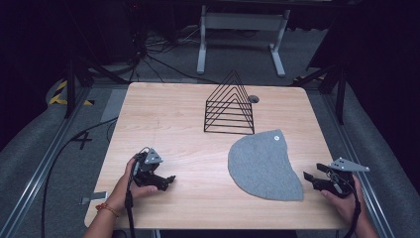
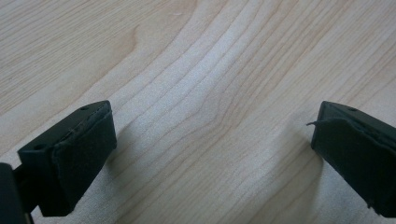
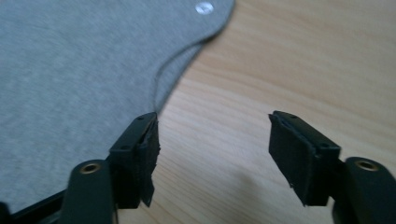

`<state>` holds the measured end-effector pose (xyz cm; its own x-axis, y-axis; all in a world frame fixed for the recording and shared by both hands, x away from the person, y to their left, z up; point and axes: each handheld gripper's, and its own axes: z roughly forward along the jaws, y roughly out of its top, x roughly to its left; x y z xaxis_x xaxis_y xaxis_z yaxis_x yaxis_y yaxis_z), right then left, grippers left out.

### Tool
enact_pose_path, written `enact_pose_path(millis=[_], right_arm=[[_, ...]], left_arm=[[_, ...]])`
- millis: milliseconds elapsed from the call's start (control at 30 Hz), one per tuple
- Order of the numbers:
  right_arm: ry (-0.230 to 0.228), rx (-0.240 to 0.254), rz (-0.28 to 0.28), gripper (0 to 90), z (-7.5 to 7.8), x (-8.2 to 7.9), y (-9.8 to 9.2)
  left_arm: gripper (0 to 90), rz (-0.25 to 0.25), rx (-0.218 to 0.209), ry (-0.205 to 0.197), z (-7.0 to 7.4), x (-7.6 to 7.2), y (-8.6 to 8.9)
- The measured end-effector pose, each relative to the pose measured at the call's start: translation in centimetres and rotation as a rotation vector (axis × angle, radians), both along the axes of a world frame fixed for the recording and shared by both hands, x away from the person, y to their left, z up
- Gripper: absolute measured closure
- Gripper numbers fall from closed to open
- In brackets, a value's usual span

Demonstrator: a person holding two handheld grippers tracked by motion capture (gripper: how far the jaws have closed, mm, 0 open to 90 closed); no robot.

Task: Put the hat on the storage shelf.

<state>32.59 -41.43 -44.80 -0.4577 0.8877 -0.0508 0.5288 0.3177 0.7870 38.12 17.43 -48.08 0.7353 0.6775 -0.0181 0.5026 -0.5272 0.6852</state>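
- On the table [image 1: 173,119], light wood, biggest item is the grey felt mat [image 1: 262,166]: half-round piece lying flat at right-centre, curved edge toward the person's left, one metal snap [image 1: 276,139] near its far corner.
- Behind the mat, apart from it: black wire rack [image 1: 229,106], triangular, upright, empty. Small round grommet hole [image 1: 253,99] in the tabletop just behind it.
- Right gripper [image 1: 312,177]: low over the table at the mat's right edge, near the front corner, pointing at it. Right gripper view has the jaws spread, bare wood between them, the mat edge just by one pad [image 3: 148,149]. Not touching fabric as far as I can tell.
- Left gripper [image 1: 168,179]: resting low at front-left, well apart from the mat. Left gripper view has the jaws wide apart over bare wood, nothing between them.
- Step, my read: approach phase. Right hand lining up for a grab on the mat's right edge; left idle. Nothing lifted.
- Next move needs: slide the lower jaw under the edge, or pinch up a fold, since felt lies flat on the wood. Close fully before lifting. Rack is the likely destination, so the left may have to take the opposite edge.
- Writing: no brand or label readable on mat, rack or grippers. Floor at left has a dark mark like a "4" [image 1: 83,140]; not sure.
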Motion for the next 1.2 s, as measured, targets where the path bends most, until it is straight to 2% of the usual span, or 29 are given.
enact_pose_path(millis=[33,133,300,367,400,433,633,833,933,967,1067,1100,1200], right_arm=[[-0.022,0.0,0.024,41.6,0.3,-0.2,0.3],[-0.028,-0.006,0.093,52.8,0.6,-0.5,1.2],[0.018,-0.012,0.186,63.4,0.3,-0.5,2.5],[0.043,-0.028,0.222,64.4,0.2,-0.5,3.3],[0.058,-0.048,0.263,66.2,0.0,-0.7,4.2],[0.058,-0.048,0.263,66.2,0.0,-0.7,4.2],[0.117,-0.112,0.362,70.1,-0.6,-0.8,6.8],[0.145,-0.106,0.444,70.9,-0.6,-1.0,8.7],[0.163,-0.124,0.493,68.7,-0.4,-1.3,10.3],[0.163,-0.124,0.493,68.7,-0.4,-1.3,10.3],[0.171,-0.145,0.525,68.4,-0.3,-1.6,11.8],[0.178,-0.145,0.551,68.2,-0.3,-1.8,12.7],[0.18,-0.147,0.568,67.0,-0.4,-1.9,13.8]], left_arm=[[0.3,0.0,-0.001,-0.001,0.0,0.0,0.0],[0.3,0.0,-0.001,-0.001,0.0,0.0,0.0],[0.4,-0.002,-0.002,-0.003,0.0,0.0,0.0],[0.4,0.0,-0.005,-0.003,-0.1,0.0,0.0],[0.4,0.001,-0.006,-0.004,-0.1,0.0,0.0],[0.4,0.001,-0.005,-0.004,-0.1,0.0,0.0],[0.4,0.002,0.003,-0.004,0.0,0.0,0.0],[0.4,0.009,-0.001,-0.003,0.0,-0.1,-0.1],[0.4,0.01,-0.005,-0.004,0.0,-0.2,-0.1],[0.4,0.007,-0.003,-0.008,-0.1,-0.2,-0.2],[0.4,0.008,-0.004,-0.003,0.0,-0.2,-0.3],[0.4,0.01,-0.005,-0.002,0.0,-0.2,-0.3],[0.4,0.012,-0.004,-0.004,0.0,-0.3,-0.4]])
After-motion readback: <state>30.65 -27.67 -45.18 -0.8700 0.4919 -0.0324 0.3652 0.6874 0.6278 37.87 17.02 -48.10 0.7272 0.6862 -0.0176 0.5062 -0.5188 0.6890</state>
